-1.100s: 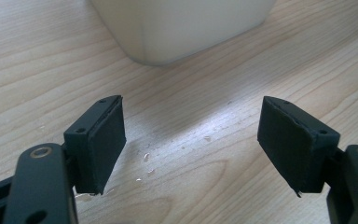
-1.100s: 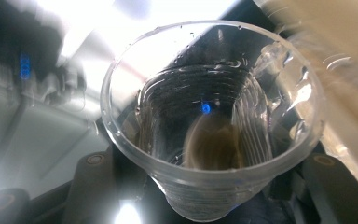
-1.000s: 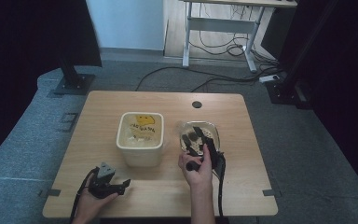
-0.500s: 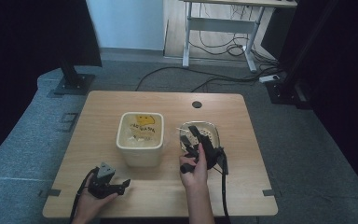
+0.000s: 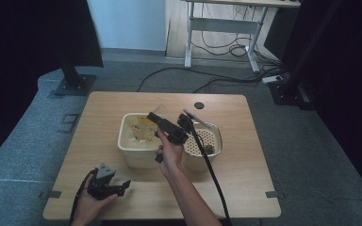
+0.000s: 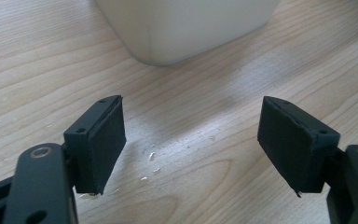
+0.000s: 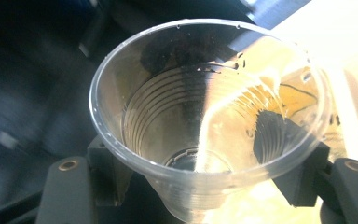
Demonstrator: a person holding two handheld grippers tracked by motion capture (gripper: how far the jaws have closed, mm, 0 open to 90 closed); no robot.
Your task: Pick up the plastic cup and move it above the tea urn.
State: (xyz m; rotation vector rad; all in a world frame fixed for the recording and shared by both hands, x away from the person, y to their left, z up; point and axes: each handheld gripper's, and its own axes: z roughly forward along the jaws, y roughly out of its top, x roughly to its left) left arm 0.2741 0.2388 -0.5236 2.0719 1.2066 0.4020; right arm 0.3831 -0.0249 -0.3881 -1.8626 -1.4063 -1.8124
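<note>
Up and leftward comes my right gripper point(image 5: 156, 116) from the metal colander point(image 5: 213, 129), now above the cream tub point(image 5: 136, 157). Its fingers point(image 7: 279, 140) have just been opening, yet a clear plastic cup point(image 7: 205, 116) sits clasped between them, mouth toward the camera. Over on the near left of the worktop point(image 5: 245, 179), my left gripper point(image 6: 191, 140) rests low, fingers spread wide with nothing between them, the tub just ahead.
</note>
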